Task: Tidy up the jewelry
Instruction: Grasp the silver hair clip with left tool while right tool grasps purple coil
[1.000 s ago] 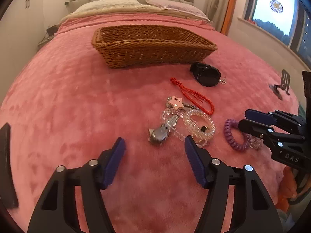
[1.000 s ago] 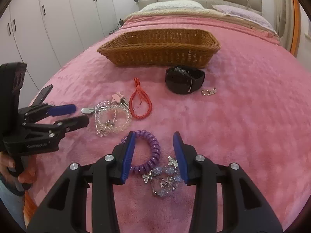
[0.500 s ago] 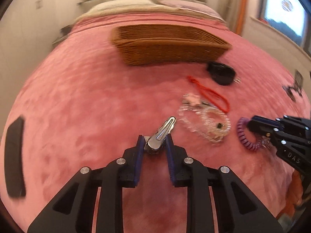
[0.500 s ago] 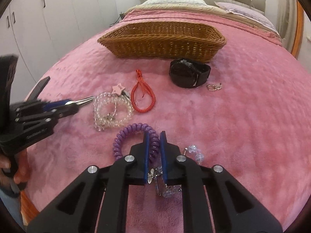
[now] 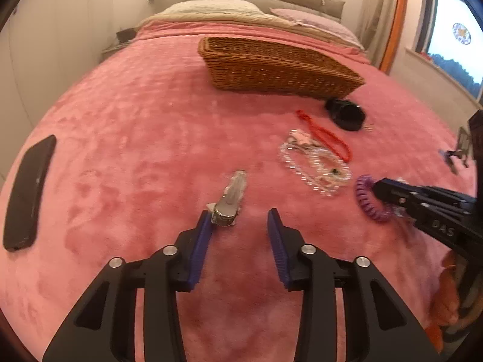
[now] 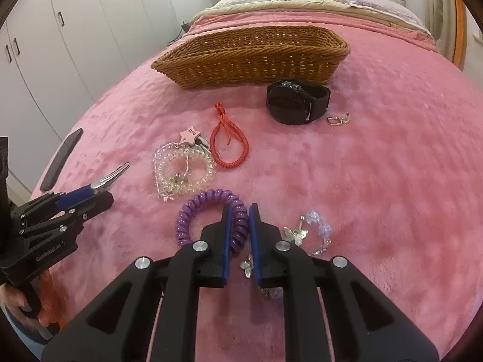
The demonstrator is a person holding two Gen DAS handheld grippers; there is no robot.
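My left gripper [image 5: 240, 220] is open; a silver hair clip [image 5: 231, 196] lies on the pink blanket, touching its left fingertip. My right gripper [image 6: 240, 211] is shut on the purple coil hair tie [image 6: 208, 211], which rests on the blanket. A butterfly bead bracelet [image 6: 314, 232] lies just to its right. Clear bead bracelets [image 6: 181, 175] with a pink star charm [image 6: 190, 134], a red cord bracelet [image 6: 229, 144], a black watch [image 6: 295, 102] and a small ring [image 6: 336, 120] lie before the wicker basket [image 6: 253, 57].
A black phone [image 5: 28, 193] lies at the left edge of the bed. Pillows and a headboard are behind the basket. White wardrobes stand on the left, a window on the right.
My left gripper closed on the hair clip, carried it left away from the bead bracelets, then opened, leaving it on the blanket. My right gripper closed on the purple hair tie.
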